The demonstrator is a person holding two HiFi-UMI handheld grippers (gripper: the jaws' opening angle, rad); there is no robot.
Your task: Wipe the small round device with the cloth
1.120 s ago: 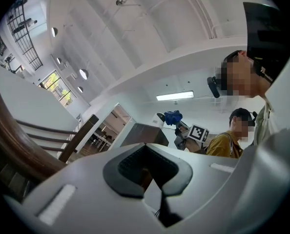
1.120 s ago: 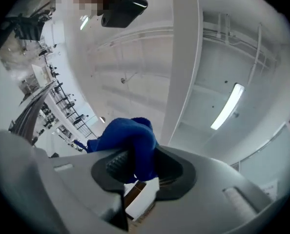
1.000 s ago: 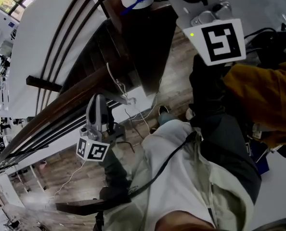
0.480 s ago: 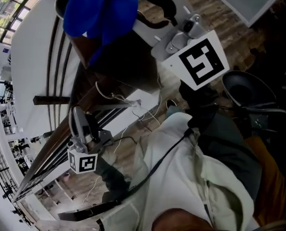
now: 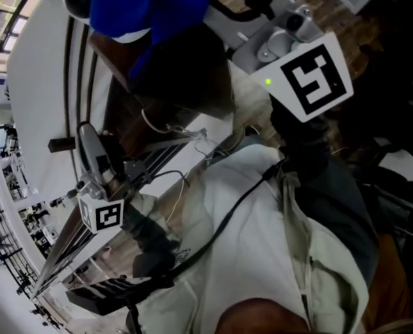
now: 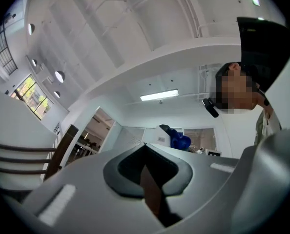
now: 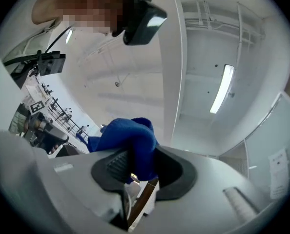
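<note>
the right tool, raised at the top of the head view, is gripping a bunched blue cloth between its closed jaws, and the cloth is hanging over a dark wooden piece of furniture. the left tool is sitting lower at the left beside dark wooden slats, its jaws pressed together with nothing between them. the person's pale jacket is filling the lower part of the head view, with a black cable running across it.
</note>
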